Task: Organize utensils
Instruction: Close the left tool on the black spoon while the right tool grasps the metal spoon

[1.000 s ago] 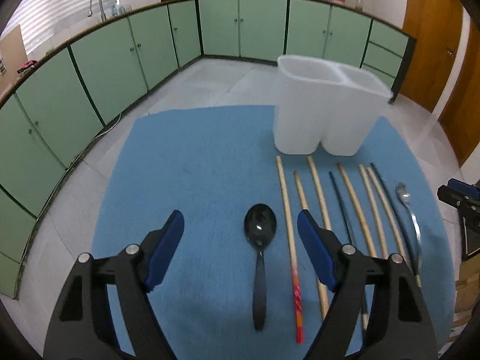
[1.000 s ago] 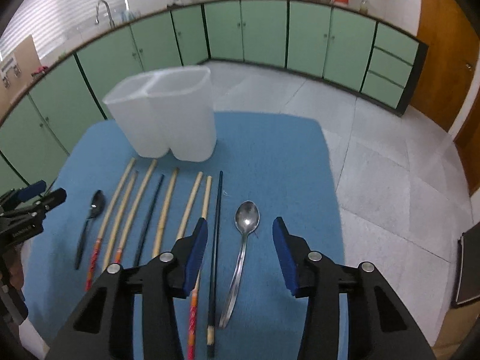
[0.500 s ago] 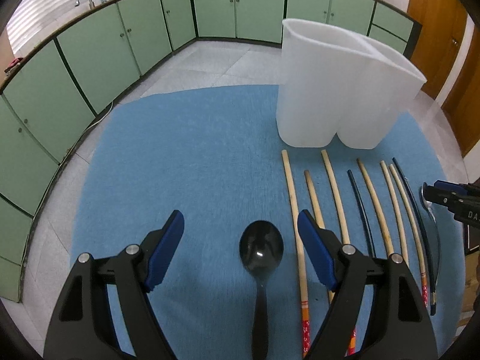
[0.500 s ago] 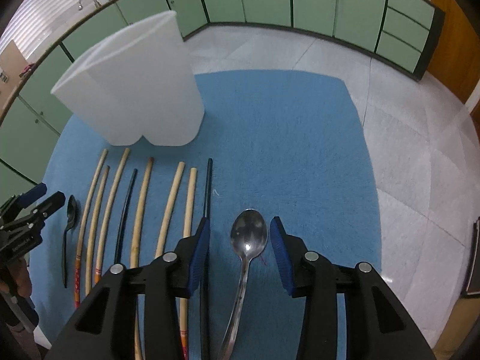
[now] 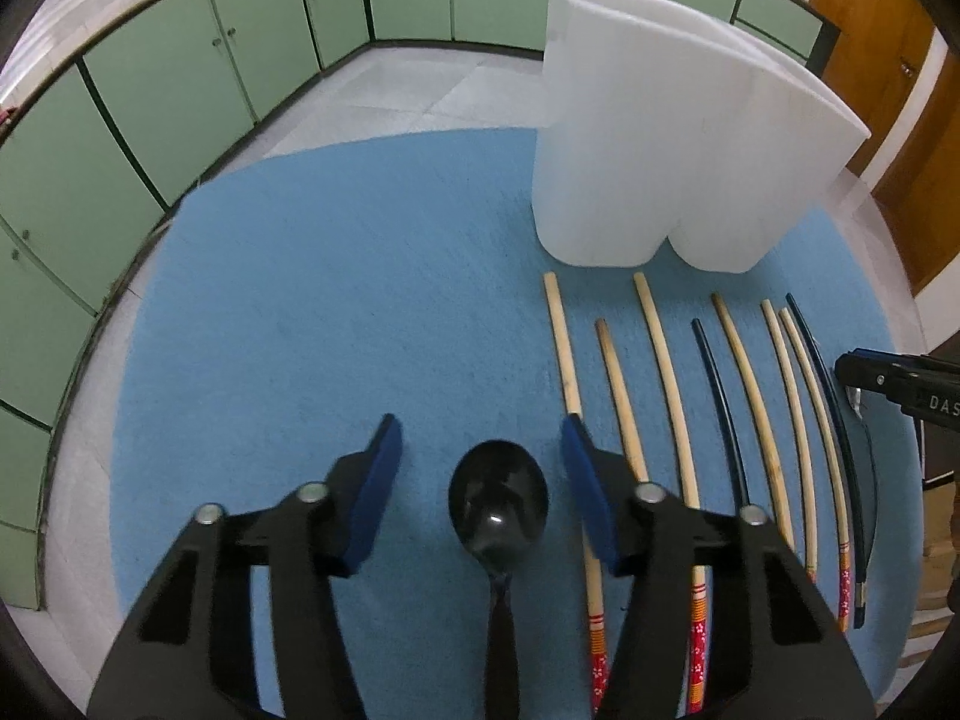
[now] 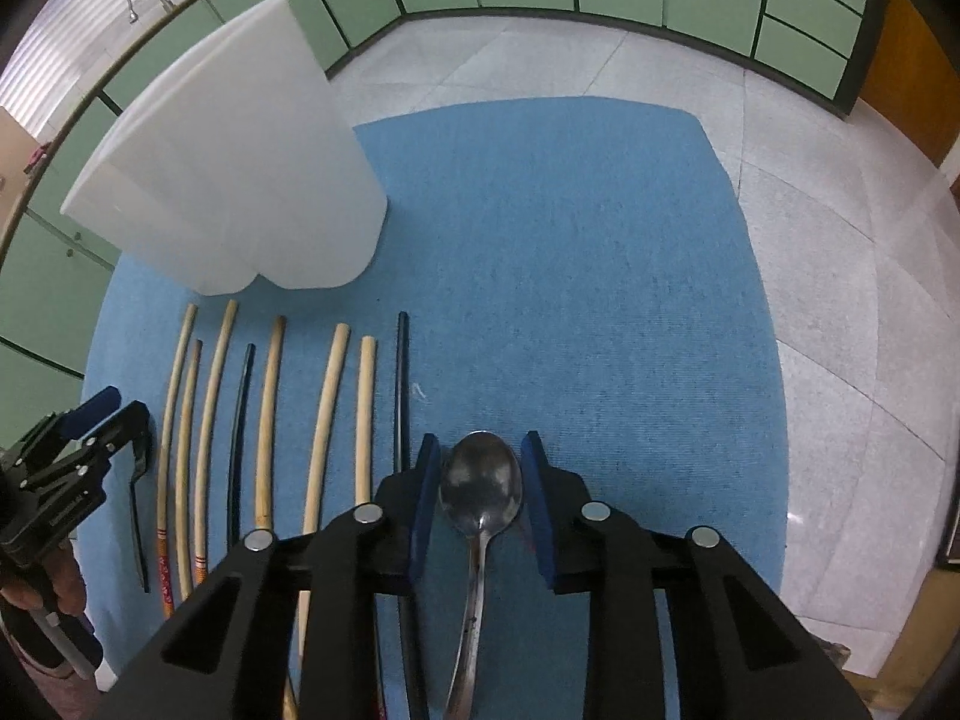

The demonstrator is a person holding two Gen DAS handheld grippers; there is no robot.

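Two spoon pickups in hand: left gripper [image 5: 480, 456] wide open astride black spoon [image 5: 498, 501], right gripper [image 6: 480, 468] narrowly open around steel spoon [image 6: 480, 483]; next, clamp, then carry toward white holder [image 6: 240, 180] at 10 o'clock.

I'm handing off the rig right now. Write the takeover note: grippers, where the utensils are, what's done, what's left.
Left gripper: open, straddling the black spoon on the blue mat.
Right gripper: open, jaws close on either side of the metal spoon, not yet clamped.
Chopsticks: eight in a row between the spoons, all on the mat.
White holder: upright behind the chopsticks; its inside is not visible.
Done: no utensil lifted.
Left: grasp both spoons, put them in the holder, then the chopsticks.
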